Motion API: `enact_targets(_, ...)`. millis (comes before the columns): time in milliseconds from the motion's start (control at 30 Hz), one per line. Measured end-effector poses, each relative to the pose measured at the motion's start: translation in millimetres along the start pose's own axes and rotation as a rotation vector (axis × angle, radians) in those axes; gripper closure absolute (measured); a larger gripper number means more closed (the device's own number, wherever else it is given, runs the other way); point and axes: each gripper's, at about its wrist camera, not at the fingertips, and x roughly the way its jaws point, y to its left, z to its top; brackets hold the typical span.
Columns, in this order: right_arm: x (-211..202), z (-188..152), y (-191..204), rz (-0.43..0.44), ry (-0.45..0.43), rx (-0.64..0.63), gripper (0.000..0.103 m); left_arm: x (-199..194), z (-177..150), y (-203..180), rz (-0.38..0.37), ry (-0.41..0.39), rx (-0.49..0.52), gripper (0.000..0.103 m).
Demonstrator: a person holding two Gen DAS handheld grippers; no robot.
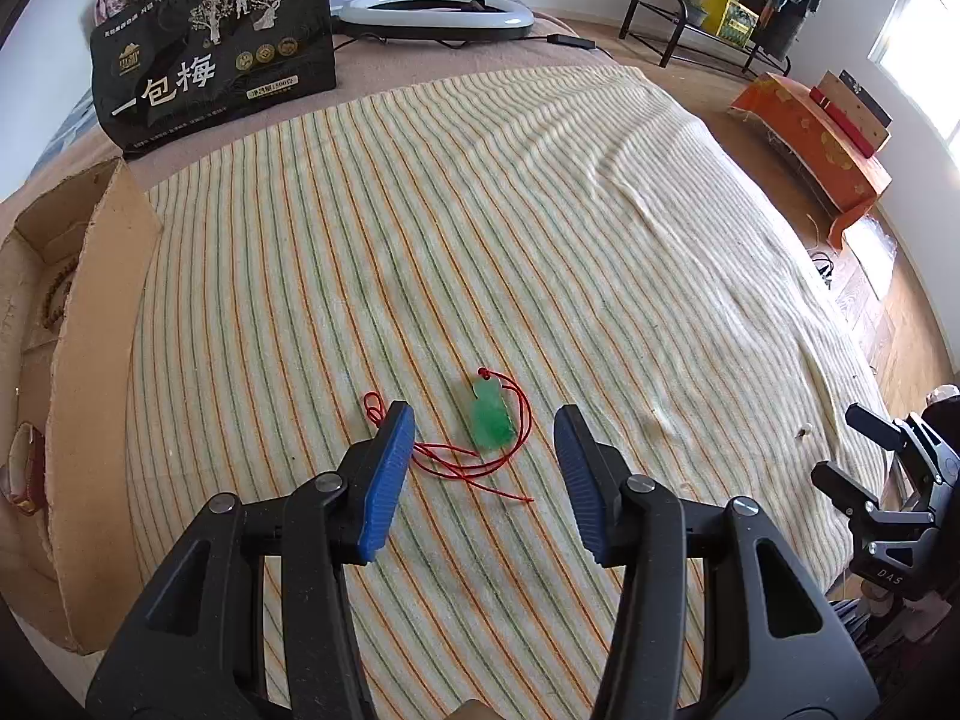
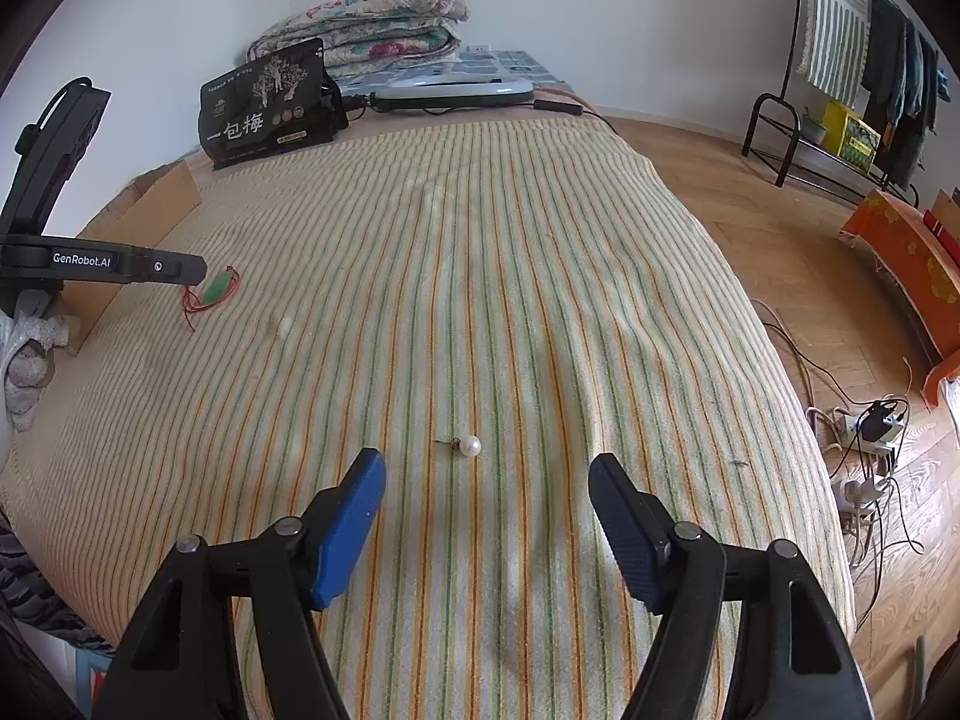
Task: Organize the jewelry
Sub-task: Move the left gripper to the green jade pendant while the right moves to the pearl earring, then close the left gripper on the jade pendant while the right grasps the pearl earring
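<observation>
A green jade pendant (image 1: 492, 418) on a red cord (image 1: 474, 468) lies on the striped blanket (image 1: 480, 210). My left gripper (image 1: 485, 417) is open, its blue pads either side of the pendant, just above it. In the right wrist view the pendant (image 2: 215, 291) lies far left, by the left gripper's black body (image 2: 90, 267). A white pearl earring (image 2: 469, 445) lies on the blanket just ahead of my right gripper (image 2: 487, 461), which is open and empty.
A cardboard box (image 1: 90, 360) at the left holds a bead bracelet (image 1: 57, 294) and a brown band (image 1: 27, 468). A black gift bag (image 1: 210, 54) and a ring light (image 1: 435, 15) stand at the far end. Folded quilts (image 2: 372, 18) lie behind. The right gripper (image 1: 888, 480) shows at the bed's right edge.
</observation>
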Motion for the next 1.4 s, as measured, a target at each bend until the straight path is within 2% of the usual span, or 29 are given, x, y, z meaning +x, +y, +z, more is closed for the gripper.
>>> enact_targets(267, 13, 4, 4, 0.058, 0.035, -0.024, 0.055, 18, -2, -1, 0.016, 0.027, -0.009, 0.053)
enact_targets(633, 23, 4, 10, 0.057, 0.068, -0.027, 0.063, 29, 2, -4, 0.036, 0.036, 0.005, 0.054)
enact_targets(700, 23, 4, 8, 0.063, 0.07, -0.021, 0.066, 31, 2, -4, 0.047, 0.039, 0.01, 0.058)
enact_targets(933, 24, 4, 9, 0.053, 0.075, -0.03, 0.071, 31, 3, -3, 0.073, 0.035, 0.021, 0.087)
enact_targets(1233, 25, 5, 8, 0.046, 0.077, -0.022, 0.088, 25, 3, 0, 0.074, 0.024, 0.018, 0.088)
enact_targets(1400, 23, 6, 9, 0.046, 0.074, -0.022, 0.088, 16, 3, 4, 0.072, 0.005, 0.003, 0.088)
